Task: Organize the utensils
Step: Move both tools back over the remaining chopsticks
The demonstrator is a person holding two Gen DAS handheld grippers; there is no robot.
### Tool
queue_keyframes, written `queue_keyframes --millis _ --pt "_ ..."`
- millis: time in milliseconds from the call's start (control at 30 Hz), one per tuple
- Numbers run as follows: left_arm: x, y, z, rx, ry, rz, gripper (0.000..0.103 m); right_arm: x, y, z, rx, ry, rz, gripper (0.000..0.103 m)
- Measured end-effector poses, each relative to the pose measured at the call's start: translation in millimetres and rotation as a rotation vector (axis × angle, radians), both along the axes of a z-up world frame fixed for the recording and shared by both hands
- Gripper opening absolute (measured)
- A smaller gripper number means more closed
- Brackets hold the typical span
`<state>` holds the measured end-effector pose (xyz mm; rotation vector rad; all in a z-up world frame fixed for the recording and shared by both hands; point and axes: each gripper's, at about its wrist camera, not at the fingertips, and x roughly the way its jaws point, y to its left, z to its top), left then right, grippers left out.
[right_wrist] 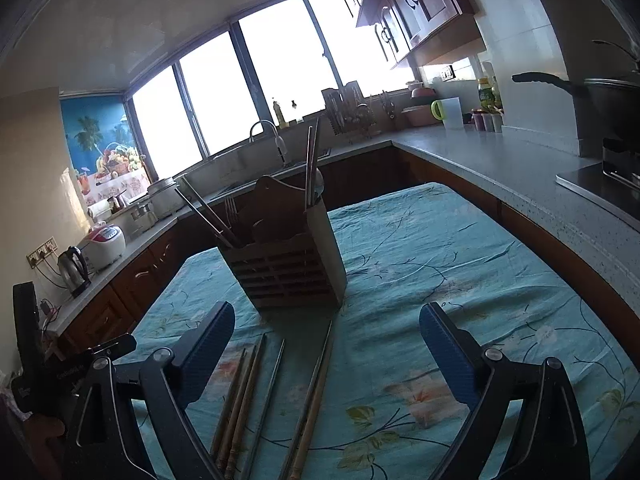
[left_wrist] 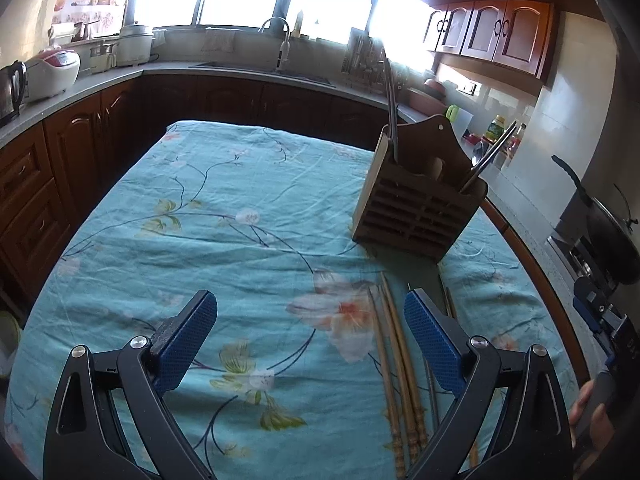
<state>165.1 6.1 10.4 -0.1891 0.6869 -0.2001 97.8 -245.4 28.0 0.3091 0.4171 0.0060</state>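
A brown wooden utensil holder (left_wrist: 416, 208) stands on the blue flowered tablecloth (left_wrist: 224, 208), with metal chopsticks and a fork sticking out; it also shows in the right wrist view (right_wrist: 288, 268). Several wooden chopsticks (left_wrist: 396, 368) lie flat in front of it, beside a grey metal one. In the right wrist view the wooden chopsticks (right_wrist: 238, 396) lie left, a metal chopstick (right_wrist: 268, 396) in the middle and another pair (right_wrist: 316, 392) right of it. My left gripper (left_wrist: 310, 336) is open and empty, just left of the chopsticks. My right gripper (right_wrist: 326, 360) is open and empty above them.
Kitchen counters (right_wrist: 500, 160) with dark wooden cabinets wrap around the table. A rice cooker (left_wrist: 52, 70) and kettle (left_wrist: 12, 88) stand on the left counter, a sink with tap (left_wrist: 276, 44) at the back, and a wok (right_wrist: 612, 96) on the stove at right.
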Motion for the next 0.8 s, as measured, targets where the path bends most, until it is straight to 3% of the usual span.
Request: queue_keyframes --millis 367,500,633,733,800 --pt "9.0 -20.7 -11.6 0.033 0.068 -0.055 0.096 19.1 4.4 -24.6 0.006 0.112 0.021 0.092" --pt "18.7 -35.7 -19.5 0.055 0.100 -0.097 0.094 32.8 3.3 -34.7 0.018 0.174 0.037 0.067" --pt "30.8 -49.3 -28.8 0.069 0.139 -0.136 0.081 47.9 6.5 -48.2 0.025 0.248 0.059 0.044" --pt "42.3 -55.2 -37.2 0.066 0.177 -0.154 0.069 59.2 10.4 -58.2 0.023 0.296 0.077 0.033" --pt "48.6 -56.6 -41.1 0.061 0.191 -0.157 0.065 67.1 12.3 -64.1 0.026 0.324 0.089 0.032"
